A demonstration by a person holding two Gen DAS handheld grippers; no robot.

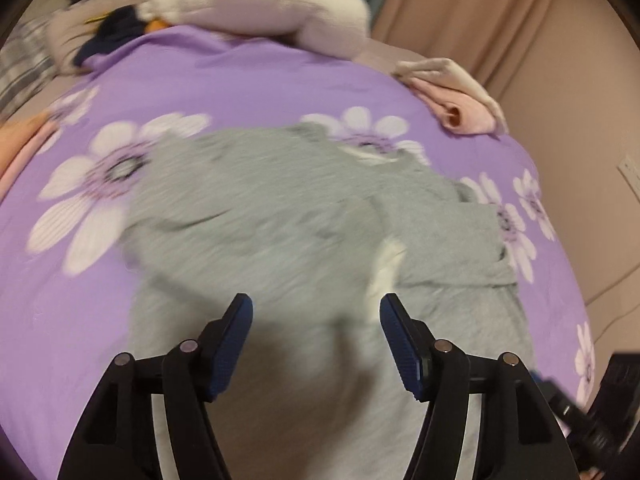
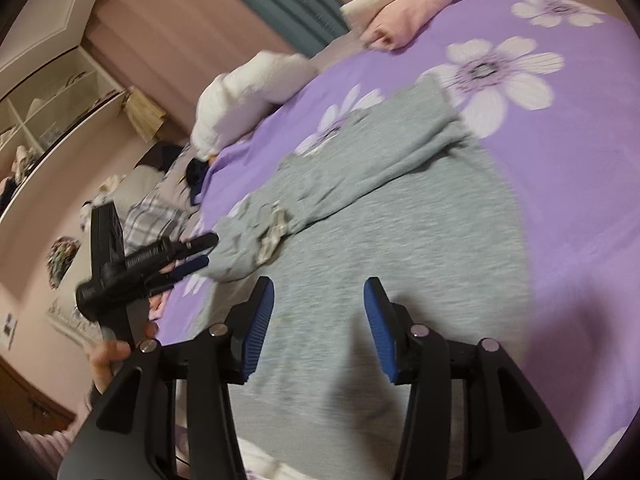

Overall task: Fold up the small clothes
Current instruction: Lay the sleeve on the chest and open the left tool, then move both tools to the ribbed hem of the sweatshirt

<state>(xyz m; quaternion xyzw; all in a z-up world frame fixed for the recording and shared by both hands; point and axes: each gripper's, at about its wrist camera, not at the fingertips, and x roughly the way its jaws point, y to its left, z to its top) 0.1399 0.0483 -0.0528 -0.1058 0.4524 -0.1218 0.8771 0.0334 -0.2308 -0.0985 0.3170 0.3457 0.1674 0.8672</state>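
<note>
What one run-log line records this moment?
task: fold clothes | grey garment flat on purple bedspread | left hand-held gripper open, empty | right hand-held gripper open, empty

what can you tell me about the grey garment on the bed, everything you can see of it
The grey garment is a soft, heathered knit top, spread mostly flat on the purple floral bedcover. One sleeve is folded across the body. A small white label shows at the neckline, which is frilled. Blur hides finer detail. Both grippers, left and right, hover open above it, neither gripping it.
</note>
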